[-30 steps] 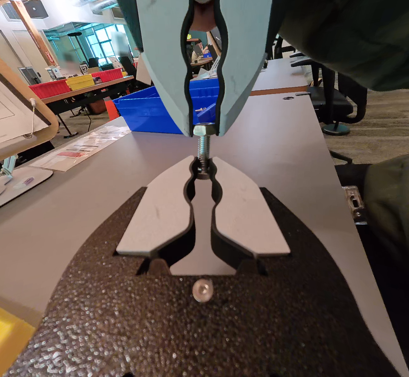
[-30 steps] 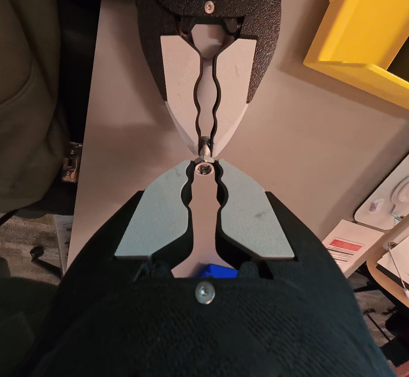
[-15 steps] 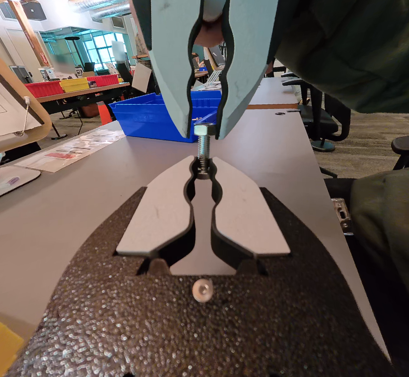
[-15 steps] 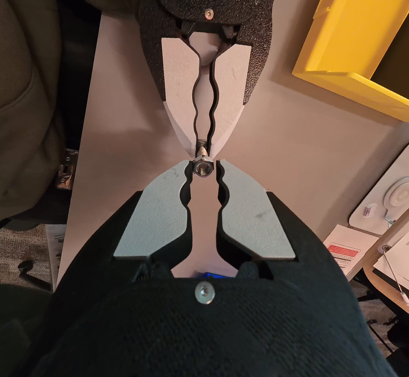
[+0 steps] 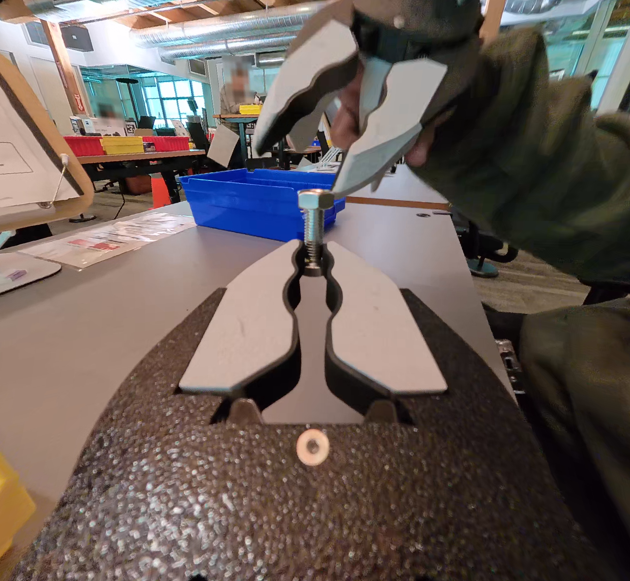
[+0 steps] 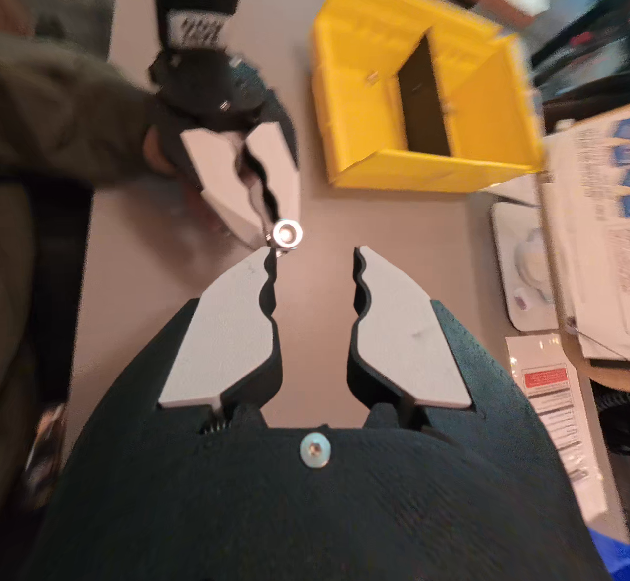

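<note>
Left wrist view: a silver bolt (image 5: 314,220) is pinched upright by its threaded end between the tips of the left gripper (image 5: 313,257), whose two pale fingers are pressed against the shank, the hex head pointing up over the grey table (image 5: 102,291). The right gripper (image 5: 303,169) is seen above and to the right of the head, tilted and blurred, its fingers spread, one tip (image 5: 344,186) just beside the head (contact cannot be judged). A blue bin (image 5: 238,199) is set on the table behind the bolt, and red and yellow bins are lined up on a far bench. In the right wrist view the right gripper (image 6: 313,251) is shown wide apart and holding nothing, with the bolt (image 6: 285,234) seen end-on just beyond its left fingertip (image 6: 262,254); the left gripper (image 6: 264,233) is closed on it. A yellow bin (image 6: 409,169) is placed farther along the table (image 6: 375,216), with papers (image 6: 552,404) at the right edge.
</note>
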Demonstrator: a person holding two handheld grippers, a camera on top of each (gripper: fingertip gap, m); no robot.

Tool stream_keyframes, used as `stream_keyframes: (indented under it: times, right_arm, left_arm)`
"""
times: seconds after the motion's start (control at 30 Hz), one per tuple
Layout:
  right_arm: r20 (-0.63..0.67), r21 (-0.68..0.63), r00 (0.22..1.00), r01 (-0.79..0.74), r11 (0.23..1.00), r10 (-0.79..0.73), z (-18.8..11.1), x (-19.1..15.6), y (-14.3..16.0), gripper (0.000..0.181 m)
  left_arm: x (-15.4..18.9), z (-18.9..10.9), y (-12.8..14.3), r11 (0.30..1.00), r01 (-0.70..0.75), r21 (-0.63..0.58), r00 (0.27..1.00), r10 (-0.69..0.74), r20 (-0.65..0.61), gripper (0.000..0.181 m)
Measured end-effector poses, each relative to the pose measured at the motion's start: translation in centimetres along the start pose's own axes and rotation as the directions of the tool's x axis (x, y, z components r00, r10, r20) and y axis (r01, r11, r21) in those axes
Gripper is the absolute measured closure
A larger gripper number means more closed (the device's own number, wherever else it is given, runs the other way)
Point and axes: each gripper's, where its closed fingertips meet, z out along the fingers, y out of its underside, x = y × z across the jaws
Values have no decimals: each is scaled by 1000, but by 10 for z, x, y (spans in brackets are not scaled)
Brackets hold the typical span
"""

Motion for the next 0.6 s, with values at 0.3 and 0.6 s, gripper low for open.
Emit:
stream_keyframes:
  times: [0.3,0.6]
  right_arm:
    - [-91,490,930,-269,829,356,-2,-19,3,131]
    - [-32,621,888,-341,705,458,0,-19,-7,135]
  left_arm:
    - [-1,-1,2,1000,9,-7,1000,-9,-1,172]
    - [1,2,6,999,-2,-37,1000,1,-8,172]
